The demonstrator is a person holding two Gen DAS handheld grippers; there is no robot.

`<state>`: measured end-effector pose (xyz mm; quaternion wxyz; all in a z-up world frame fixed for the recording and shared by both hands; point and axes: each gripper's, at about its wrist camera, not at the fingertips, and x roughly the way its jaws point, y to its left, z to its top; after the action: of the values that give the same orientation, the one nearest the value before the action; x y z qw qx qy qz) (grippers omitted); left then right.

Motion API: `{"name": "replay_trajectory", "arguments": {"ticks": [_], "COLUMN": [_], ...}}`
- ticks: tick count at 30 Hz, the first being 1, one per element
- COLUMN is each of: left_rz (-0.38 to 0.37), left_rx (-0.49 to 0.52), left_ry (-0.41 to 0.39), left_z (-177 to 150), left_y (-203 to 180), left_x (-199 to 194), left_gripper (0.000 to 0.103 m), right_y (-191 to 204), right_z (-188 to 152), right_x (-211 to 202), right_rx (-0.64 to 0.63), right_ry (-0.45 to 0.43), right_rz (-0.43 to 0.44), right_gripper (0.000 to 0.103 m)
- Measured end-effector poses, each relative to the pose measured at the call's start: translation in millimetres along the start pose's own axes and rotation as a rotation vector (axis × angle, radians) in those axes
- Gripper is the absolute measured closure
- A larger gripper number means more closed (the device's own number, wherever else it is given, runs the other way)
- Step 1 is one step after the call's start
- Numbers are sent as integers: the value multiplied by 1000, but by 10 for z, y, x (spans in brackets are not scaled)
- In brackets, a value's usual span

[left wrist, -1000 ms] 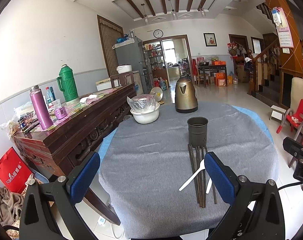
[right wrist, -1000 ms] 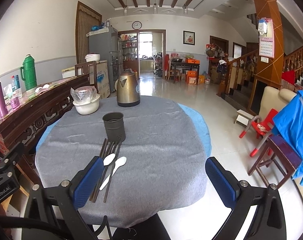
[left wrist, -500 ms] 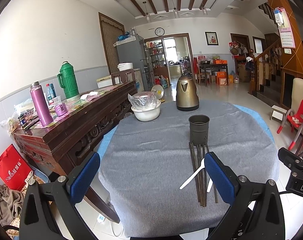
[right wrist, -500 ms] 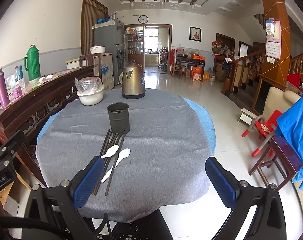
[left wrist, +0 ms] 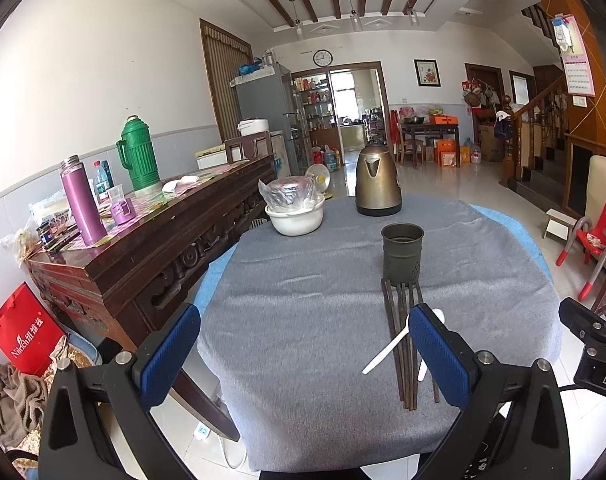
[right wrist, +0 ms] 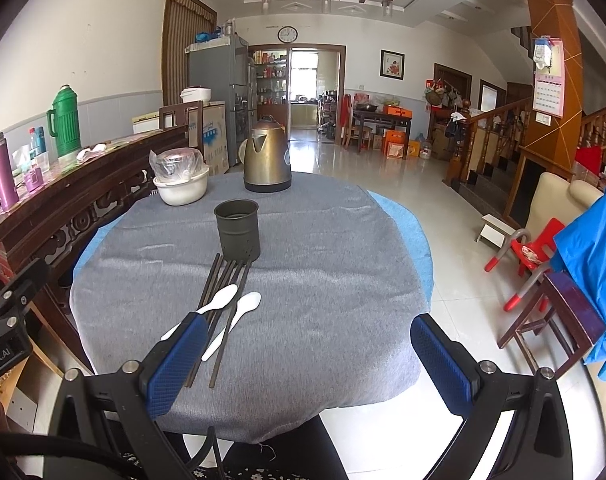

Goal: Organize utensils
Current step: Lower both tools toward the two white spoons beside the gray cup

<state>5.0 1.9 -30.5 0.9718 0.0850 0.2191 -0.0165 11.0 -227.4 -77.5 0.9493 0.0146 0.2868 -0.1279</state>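
Chopsticks (right wrist: 223,292) lie in a bundle on the grey worktop (right wrist: 323,280), tips just short of the dark utensil cup (right wrist: 237,230), with two white spoons (right wrist: 239,316) across them. Left hand-held gripper (left wrist: 303,356) and right hand-held gripper (right wrist: 307,364) both gape wide, holding nothing.

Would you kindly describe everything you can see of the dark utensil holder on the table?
The utensil holder is a dark grey-green cylinder, seemingly metal, with a rolled rim and small holes near its base. It stands upright on the grey tablecloth, open at the top, with nothing rising above its rim. The far ends of the dark chopsticks reach its base; whether they touch it is unclear. The brass-coloured kettle stands behind it, apart. Neither gripper touches it.
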Motion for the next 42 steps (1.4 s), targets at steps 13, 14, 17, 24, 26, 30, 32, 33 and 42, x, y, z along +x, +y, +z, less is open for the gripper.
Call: {"name": "replay_trajectory", "arguments": {"ticks": [13,14,17,24,26,30,32,33,42], "left_rz": [61,63,57,64,77,70,60,53,20], "left_rx": [-12,-11,-24,-40,-23,-9,-30,-46,-122], "left_ry": [101,101,110,134,156,204,236,251,348], "left_z": [-76,-81,-90,-134,-163,-234,-264,-280,-446], "left_y": [111,113,125,190,178,195,259,301,448], "left_x": [208,203,214,308,354,469,552,598,942], "left_gripper": [0,0,0,0,0,0,0,0,0], "right_y": [30,39,70,179,210,245,238,228,179], "right_z": [-35,-34,-28,-29,-32,-34,-10,12,41], "right_x": [125,124,127,167,179,260,376,468,1509], "right_rx": [47,49,48,37,31,26,50,75,248], "right_ry": [52,52,54,77,81,102,138,163,380], "right_rz": [64,66,67,82,81,85,117,144,346], "right_gripper": [1,1,1,1,1,1,1,1,40]}}
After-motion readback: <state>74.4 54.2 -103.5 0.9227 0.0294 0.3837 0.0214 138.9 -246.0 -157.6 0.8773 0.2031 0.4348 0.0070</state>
